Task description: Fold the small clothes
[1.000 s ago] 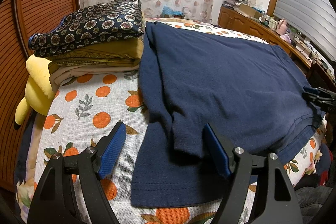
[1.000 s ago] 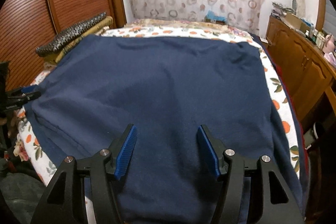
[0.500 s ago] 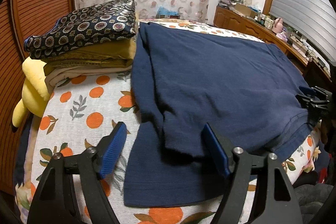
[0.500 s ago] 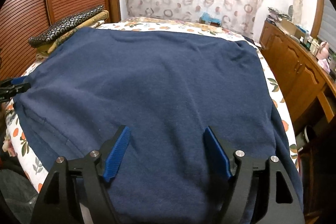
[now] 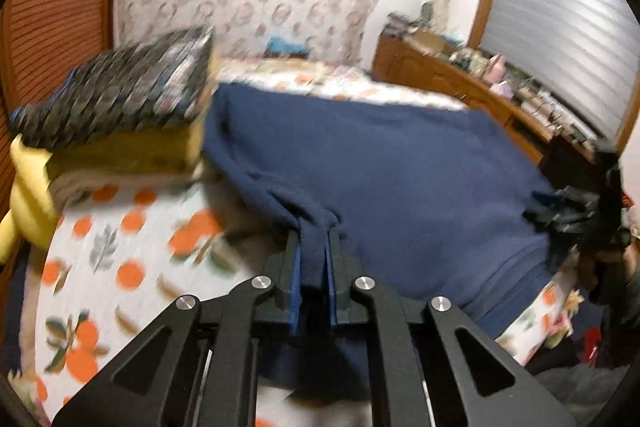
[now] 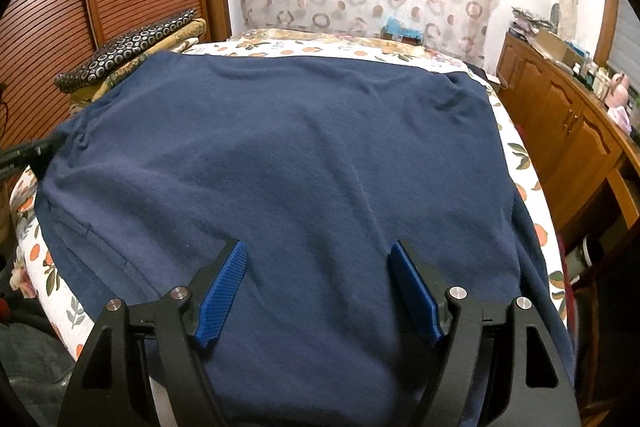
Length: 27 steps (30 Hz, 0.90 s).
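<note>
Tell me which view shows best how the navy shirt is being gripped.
The left wrist view: the left hand-held gripper is shut on the navy shirt, pinching a fold. The right wrist view shows only the shirt spread flat below the open right hand-held gripper.

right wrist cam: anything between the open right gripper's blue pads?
Only the navy blue fleece shirt, lying flat under the right gripper; the pads don't pinch it. Right wrist view.

The left gripper (image 5: 313,247) is a matte black plastic frame with two angled arms pierced by triangular cut-outs, and round silver screw heads at the pivots. Its fingers (image 5: 295,279) carry ribbed blue pads on their inner faces. The right gripper (image 6: 318,267) has the same build: black linkage arms, silver screws, and fingers (image 6: 414,293) faced with finely ridged blue pads.
</note>
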{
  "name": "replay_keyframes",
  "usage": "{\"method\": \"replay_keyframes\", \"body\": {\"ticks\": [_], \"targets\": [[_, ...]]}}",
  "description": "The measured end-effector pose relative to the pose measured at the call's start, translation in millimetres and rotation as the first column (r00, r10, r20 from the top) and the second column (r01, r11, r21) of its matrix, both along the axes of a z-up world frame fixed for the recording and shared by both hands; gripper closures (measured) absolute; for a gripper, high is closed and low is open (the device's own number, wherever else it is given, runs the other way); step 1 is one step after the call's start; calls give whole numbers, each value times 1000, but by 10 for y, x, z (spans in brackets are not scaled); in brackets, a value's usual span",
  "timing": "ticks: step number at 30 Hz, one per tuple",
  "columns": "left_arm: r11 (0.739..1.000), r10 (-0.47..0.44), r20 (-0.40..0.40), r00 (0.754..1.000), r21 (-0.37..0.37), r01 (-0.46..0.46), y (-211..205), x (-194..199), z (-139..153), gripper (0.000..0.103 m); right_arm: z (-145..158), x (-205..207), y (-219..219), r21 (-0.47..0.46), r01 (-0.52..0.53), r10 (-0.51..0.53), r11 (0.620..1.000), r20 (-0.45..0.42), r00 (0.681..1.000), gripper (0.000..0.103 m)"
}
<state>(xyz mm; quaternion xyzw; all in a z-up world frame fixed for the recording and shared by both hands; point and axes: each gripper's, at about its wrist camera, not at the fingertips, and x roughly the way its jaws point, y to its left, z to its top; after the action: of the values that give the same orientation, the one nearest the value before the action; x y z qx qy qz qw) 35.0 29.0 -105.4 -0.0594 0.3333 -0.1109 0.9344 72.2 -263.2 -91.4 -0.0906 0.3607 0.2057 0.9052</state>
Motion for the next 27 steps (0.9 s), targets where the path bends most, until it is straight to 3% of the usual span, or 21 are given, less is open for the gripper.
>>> {"method": "replay_keyframes", "body": {"ticks": [12, 21, 27], "targets": [[979, -186, 128, 974, -54, 195, -771, 516, 636, 92, 210, -223, -446, 76, 90, -94, 993, 48, 994, 26], [938, -341, 156, 927, -14, 347, -1505, 737, 901, 92, 203, -389, -719, 134, 129, -138, 983, 59, 989, 26], [896, -438, 154, 886, -9, 444, -1985, 737, 1061, 92, 193, -443, -818, 145, 151, -160, 978, 58, 985, 26]]}}
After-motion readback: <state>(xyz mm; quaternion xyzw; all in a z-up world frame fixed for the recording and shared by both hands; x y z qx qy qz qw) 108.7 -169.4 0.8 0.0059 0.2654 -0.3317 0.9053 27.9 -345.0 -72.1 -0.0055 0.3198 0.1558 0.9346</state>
